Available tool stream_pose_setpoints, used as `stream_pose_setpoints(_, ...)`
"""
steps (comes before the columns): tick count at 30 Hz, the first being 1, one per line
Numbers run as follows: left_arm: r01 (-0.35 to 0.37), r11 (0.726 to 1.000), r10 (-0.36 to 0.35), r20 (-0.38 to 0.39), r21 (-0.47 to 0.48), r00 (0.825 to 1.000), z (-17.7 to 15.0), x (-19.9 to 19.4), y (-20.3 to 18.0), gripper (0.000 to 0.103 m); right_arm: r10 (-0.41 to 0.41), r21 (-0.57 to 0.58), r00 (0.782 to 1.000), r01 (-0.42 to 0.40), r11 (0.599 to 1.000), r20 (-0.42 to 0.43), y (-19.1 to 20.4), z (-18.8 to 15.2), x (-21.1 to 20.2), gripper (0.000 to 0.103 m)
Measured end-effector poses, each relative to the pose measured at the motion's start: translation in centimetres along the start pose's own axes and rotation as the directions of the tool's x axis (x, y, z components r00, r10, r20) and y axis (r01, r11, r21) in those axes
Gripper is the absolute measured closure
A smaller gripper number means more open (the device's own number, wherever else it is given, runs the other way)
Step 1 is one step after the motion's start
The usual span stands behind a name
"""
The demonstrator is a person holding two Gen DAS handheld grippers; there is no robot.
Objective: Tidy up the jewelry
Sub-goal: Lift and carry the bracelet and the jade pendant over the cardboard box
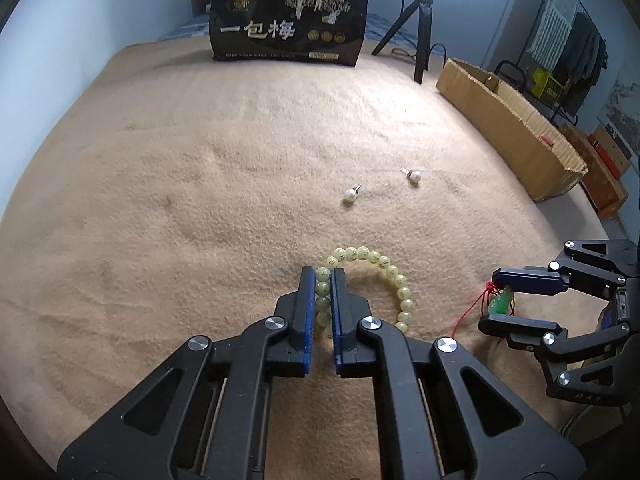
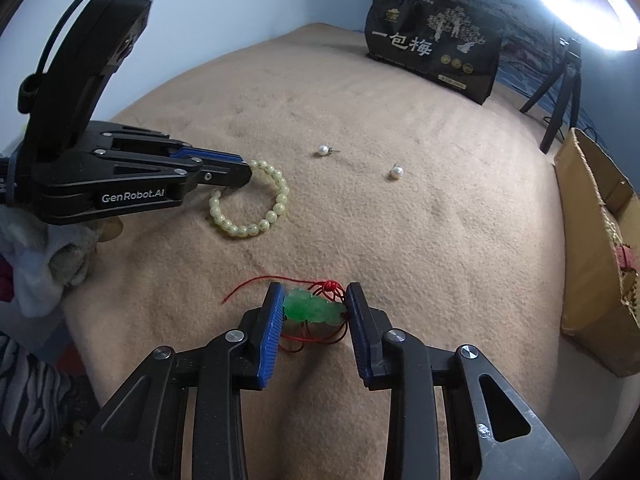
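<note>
Tan blanket [image 1: 200, 180] wide open ahead, cardboard box [image 1: 508, 120] along right edge

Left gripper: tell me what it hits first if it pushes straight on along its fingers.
The left gripper, shut on the pale yellow-green bead bracelet, points steeply down, so it would likely press into the tan blanket right beneath.

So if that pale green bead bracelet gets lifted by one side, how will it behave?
The bead bracelet will likely sag into a drooping loop, since separate beads sit on a cord. Its round, glossy beads may slip in the left gripper's jaws. It looks light.
</note>
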State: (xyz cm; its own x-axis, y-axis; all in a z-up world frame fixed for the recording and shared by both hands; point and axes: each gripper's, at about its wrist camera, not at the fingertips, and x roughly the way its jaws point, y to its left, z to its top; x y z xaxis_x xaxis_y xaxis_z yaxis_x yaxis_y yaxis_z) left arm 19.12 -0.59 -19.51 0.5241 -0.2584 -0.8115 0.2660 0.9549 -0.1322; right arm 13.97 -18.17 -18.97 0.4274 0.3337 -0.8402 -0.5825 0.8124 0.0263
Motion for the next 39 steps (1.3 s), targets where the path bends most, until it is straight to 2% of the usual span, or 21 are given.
stream_pose_setpoints(15,-0.015,0.998,0.009,0.104,0.060,0.994,1.0,-4.9,-1.5,0.098,-0.033,0.064,0.996,0.027,0.998,0.083,-1.7,-0.2,-4.7,0.073)
stream_pose_setpoints(23,0.003,0.997,-0.014,0.147,0.078,0.989,2.3,-6.8,-2.8,0.098,-0.069,0.093,0.987,0.056,0.994,0.145,-3.3,0.2,-8.2,0.073)
stream_pose_setpoints(31,0.038,0.993,-0.058,0.187,0.109,0.981,4.3,-7.9,-5.2,0.098,-0.133,0.172,0.970,0.099,0.980,0.205,-7.0,-0.2,-12.2,0.073)
stream_pose_setpoints(39,0.081,0.985,-0.111,0.200,0.154,0.973,6.4,-7.6,-8.7,0.098,-0.217,0.254,0.950,0.158,0.954,0.226,-11.4,-1.3,-15.2,0.073)
